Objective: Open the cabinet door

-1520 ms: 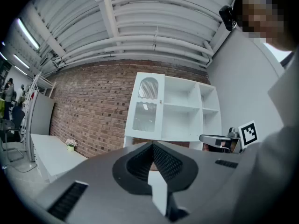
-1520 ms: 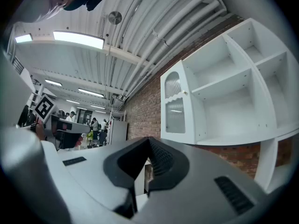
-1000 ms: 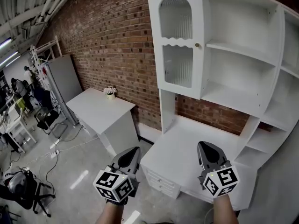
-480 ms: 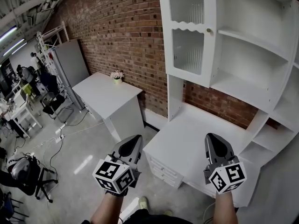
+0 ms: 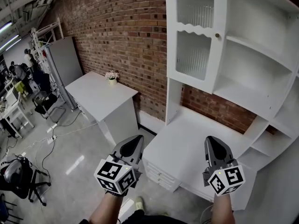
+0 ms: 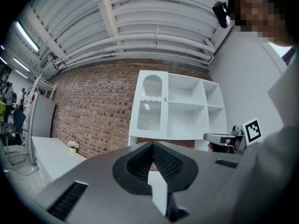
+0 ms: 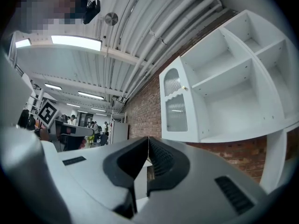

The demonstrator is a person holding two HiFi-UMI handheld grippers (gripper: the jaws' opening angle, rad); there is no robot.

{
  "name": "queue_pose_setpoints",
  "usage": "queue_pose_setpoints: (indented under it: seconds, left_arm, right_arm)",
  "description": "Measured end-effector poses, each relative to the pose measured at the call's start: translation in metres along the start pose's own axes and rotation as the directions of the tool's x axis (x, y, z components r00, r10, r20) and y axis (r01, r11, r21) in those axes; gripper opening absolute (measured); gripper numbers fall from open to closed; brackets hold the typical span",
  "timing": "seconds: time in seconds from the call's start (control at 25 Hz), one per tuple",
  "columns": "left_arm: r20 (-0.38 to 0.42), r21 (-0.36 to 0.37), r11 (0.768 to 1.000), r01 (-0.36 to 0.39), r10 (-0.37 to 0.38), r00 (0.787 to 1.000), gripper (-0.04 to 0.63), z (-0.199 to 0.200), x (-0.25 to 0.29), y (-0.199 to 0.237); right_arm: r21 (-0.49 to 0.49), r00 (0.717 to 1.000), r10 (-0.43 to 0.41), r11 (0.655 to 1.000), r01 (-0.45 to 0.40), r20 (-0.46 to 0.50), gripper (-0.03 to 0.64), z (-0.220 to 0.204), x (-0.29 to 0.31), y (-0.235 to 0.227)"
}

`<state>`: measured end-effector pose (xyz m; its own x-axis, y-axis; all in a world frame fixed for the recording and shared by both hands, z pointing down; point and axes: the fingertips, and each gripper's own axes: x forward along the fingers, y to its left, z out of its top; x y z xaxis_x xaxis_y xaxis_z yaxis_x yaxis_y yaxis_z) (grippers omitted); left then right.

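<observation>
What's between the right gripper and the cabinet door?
In the head view, just the desktop and a strip of brick wall below the door; nothing else.

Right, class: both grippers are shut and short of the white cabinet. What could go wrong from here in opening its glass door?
1. The knob on the cabinet door is small. The right gripper, jaws together, must open first and could slip off it.
2. A missed approach may strike the ribbed glass panel.
3. The knob sits at the door's right edge, so the door likely swings left, toward the left gripper, which is also shut.
</observation>
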<state>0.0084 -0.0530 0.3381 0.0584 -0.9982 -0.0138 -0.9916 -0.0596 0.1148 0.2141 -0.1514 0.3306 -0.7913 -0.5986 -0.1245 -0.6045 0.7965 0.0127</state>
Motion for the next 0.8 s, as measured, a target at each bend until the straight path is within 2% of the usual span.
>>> queue_pose_setpoints:
  seconds: [0.36,0.8]
  left_arm:
    - [0.007,0.014,0.998,0.057,-0.057,0.998,0.006,0.009,0.04,0.06]
    - [-0.01,0.0,0.983,0.181,-0.181,0.983,0.006,0.006,0.095,0.121]
  right_arm:
    - [-0.013,0.996,-0.086,0.996,0.085,-0.013,0.005,-0.008,0.057,0.003]
    - [-0.054,0.975,-0.219,0.975,0.217,-0.043,0.005,-0.018,0.114,0.011]
